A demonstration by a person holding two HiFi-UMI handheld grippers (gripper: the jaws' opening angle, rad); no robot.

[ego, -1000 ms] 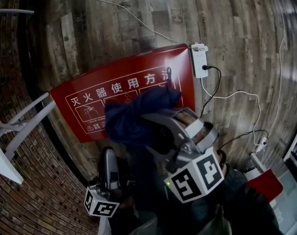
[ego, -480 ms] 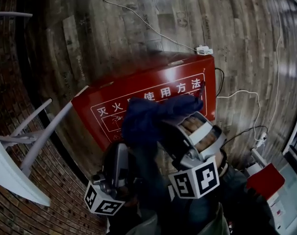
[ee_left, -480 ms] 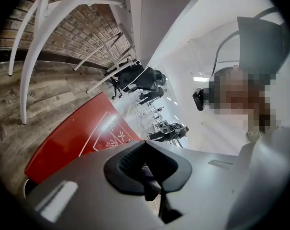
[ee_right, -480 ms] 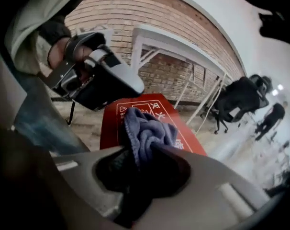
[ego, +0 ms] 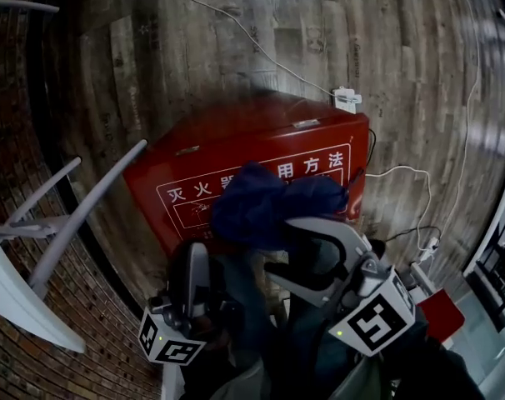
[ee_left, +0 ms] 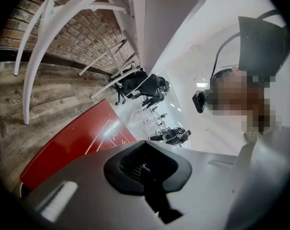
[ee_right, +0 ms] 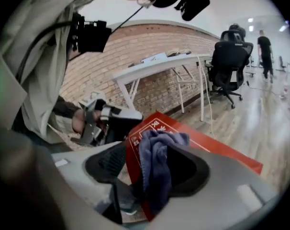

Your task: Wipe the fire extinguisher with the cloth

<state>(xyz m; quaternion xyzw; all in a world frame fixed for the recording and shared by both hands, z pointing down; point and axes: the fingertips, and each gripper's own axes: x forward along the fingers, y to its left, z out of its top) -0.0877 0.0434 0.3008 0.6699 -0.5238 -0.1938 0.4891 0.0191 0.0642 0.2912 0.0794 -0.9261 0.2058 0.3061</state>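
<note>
Down on the wood floor point(ego: 194, 57) sits a red fire extinguisher box point(ego: 236, 152) with white writing. No fire extinguisher itself shows. Over the box, the right gripper point(ego: 282, 247) has just been opening its jaws, and now they stand wide apart. The blue cloth point(ego: 265, 211) is between them, bunched up at the tips, but nothing squeezes it. It could slip off, so wiping likely has to wait until the jaws pinch it. The left gripper point(ego: 192, 257) is low beside it, jaws together, holding nothing.
</note>
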